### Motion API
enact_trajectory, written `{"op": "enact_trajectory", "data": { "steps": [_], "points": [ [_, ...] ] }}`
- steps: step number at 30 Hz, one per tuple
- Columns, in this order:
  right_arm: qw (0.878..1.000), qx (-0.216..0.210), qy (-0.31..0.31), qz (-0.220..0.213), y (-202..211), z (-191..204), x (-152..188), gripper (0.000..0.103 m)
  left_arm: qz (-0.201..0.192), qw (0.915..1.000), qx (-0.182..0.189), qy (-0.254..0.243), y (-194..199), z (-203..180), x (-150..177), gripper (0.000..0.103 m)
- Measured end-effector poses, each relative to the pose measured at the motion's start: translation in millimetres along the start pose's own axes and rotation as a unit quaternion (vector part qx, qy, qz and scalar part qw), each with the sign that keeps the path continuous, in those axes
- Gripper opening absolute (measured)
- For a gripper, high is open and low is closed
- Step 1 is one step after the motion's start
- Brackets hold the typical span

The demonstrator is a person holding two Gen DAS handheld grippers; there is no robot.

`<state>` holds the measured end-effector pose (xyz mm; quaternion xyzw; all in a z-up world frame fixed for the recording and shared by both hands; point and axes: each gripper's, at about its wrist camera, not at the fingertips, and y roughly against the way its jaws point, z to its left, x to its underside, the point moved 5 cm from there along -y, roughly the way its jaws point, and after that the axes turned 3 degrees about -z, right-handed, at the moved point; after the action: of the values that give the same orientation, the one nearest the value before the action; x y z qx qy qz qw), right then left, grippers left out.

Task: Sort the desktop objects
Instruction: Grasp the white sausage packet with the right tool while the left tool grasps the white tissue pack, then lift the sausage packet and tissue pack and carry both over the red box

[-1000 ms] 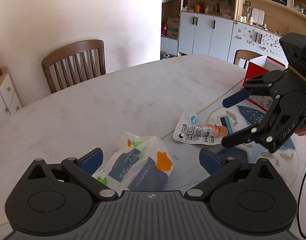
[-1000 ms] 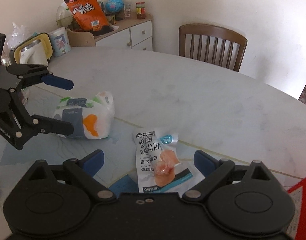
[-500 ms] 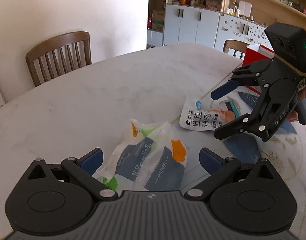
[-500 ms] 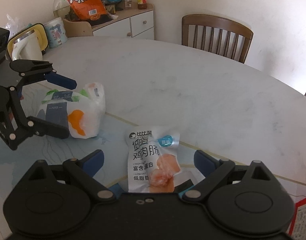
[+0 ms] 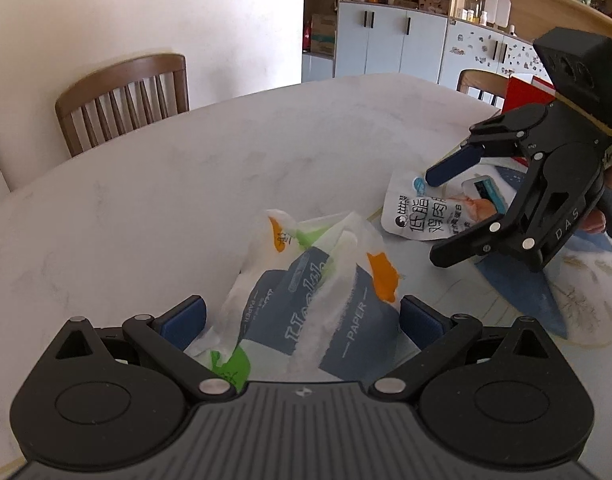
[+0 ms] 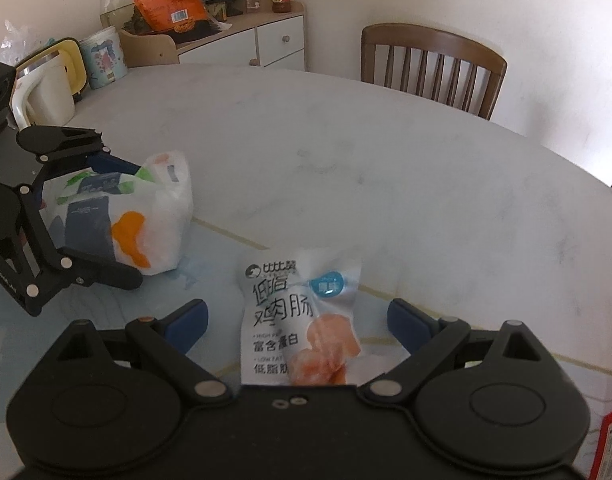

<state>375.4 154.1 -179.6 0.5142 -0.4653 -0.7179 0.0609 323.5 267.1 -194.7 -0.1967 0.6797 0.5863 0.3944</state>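
A soft tissue pack (image 5: 321, 300), white with blue, green and orange print, lies on the table between the open fingers of my left gripper (image 5: 302, 320). The pads stand on either side of the tissue pack (image 6: 122, 220) with small gaps. A white chicken sausage pouch (image 6: 302, 316) with black characters lies flat between the wide-open fingers of my right gripper (image 6: 298, 316). From the left wrist view the right gripper (image 5: 441, 216) hovers low over the pouch (image 5: 429, 216), a hand gripping its handle.
The oval marble table (image 6: 385, 160) has a blue-patterned mat (image 5: 545, 300) under both items. A red box (image 5: 525, 88) stands at the table's right end. A kettle (image 6: 46, 92) and cup (image 6: 104, 56) sit at the left end. Wooden chairs (image 5: 126, 96) ring the table.
Both grippers have moved forward and down onto their items. The tissue pack now sits deep between the left fingers, and the pouch has slid in between the right fingers.
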Motion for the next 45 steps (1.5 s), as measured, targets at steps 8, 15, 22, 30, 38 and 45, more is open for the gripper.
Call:
{"op": "enact_trajectory", "data": {
  "steps": [8,15,22,30,38,45],
  "points": [
    [1.0,0.004,0.012,-0.014,-2,3,0,0.093,-0.014,0.9998,-0.011,-0.007,-1,-1,3,0.103],
    [1.0,0.003,0.015,-0.024,0,3,-1,0.083,-0.017,0.9997,-0.016,-0.003,-1,-1,2,0.103],
    [0.999,0.0,0.018,-0.03,4,6,-4,0.059,-0.018,0.9996,-0.022,-0.001,0,-5,-1,0.088],
    [0.999,0.005,-0.003,-0.034,10,3,-7,0.046,-0.021,0.9996,-0.019,0.007,1,-9,-5,0.066],
    [0.999,0.008,-0.019,-0.042,21,3,-4,0.045,-0.017,0.9996,-0.016,0.015,3,-16,-9,0.058],
    [0.998,0.011,-0.035,-0.046,35,-2,1,0.045,-0.02,0.9996,-0.013,0.013,11,-29,-12,0.058]
  ]
}}
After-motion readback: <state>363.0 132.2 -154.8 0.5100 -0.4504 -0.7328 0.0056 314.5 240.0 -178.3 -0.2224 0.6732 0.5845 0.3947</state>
